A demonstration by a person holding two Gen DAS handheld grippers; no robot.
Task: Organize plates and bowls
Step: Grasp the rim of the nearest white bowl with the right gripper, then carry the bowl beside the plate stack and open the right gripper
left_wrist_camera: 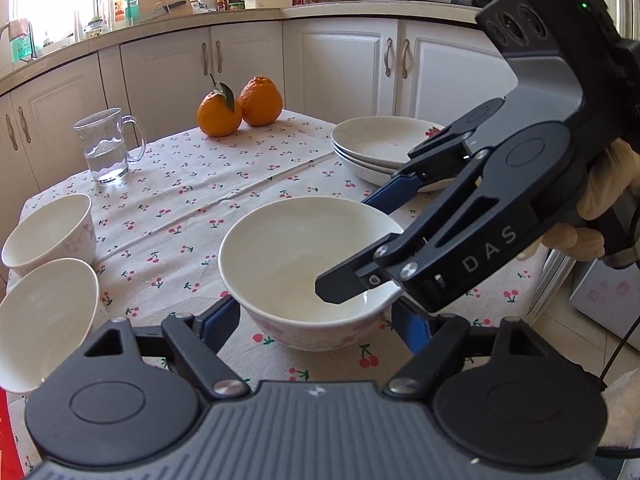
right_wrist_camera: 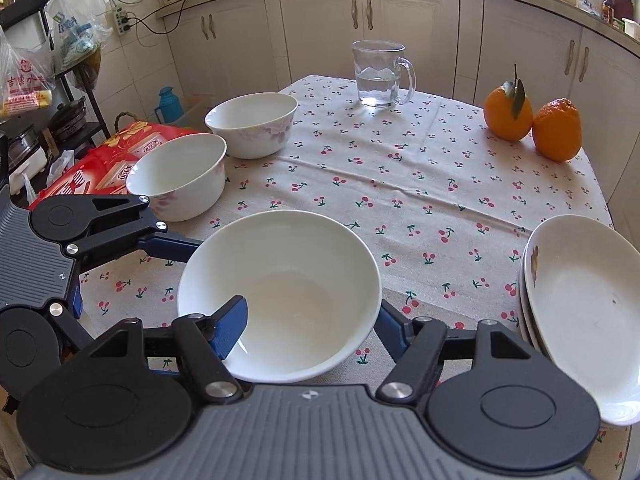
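On the cherry-print tablecloth (left_wrist_camera: 240,176), nearest the two tools, a white bowl (left_wrist_camera: 296,256) is sitting upright and empty, and both grippers are crowding in on it. The left gripper (left_wrist_camera: 316,320) is reaching in low, its blue fingers (left_wrist_camera: 222,320) standing one on each side of the bowl's lower wall; from where I am looking I cannot tell whether the pads are pressing on it or only flanking it. The right gripper (right_wrist_camera: 312,332) is coming in at a downward slant from the other side, held by a hand (left_wrist_camera: 600,216) in a pale glove. Its jaws are standing apart, one finger hanging inside the bowl and the other outside, so the rim is passing loosely between them with neither pad bearing on it. Two more bowls (left_wrist_camera: 48,232) with a faint pink flower pattern are waiting side by side at the table edge, well apart from the first. A stack of plates (left_wrist_camera: 376,140) is lying on the opposite side, just beyond the right gripper's outer finger. Further back a glass mug (left_wrist_camera: 106,148) is holding a little water, and two oranges (left_wrist_camera: 219,114) are touching each other near the far edge.
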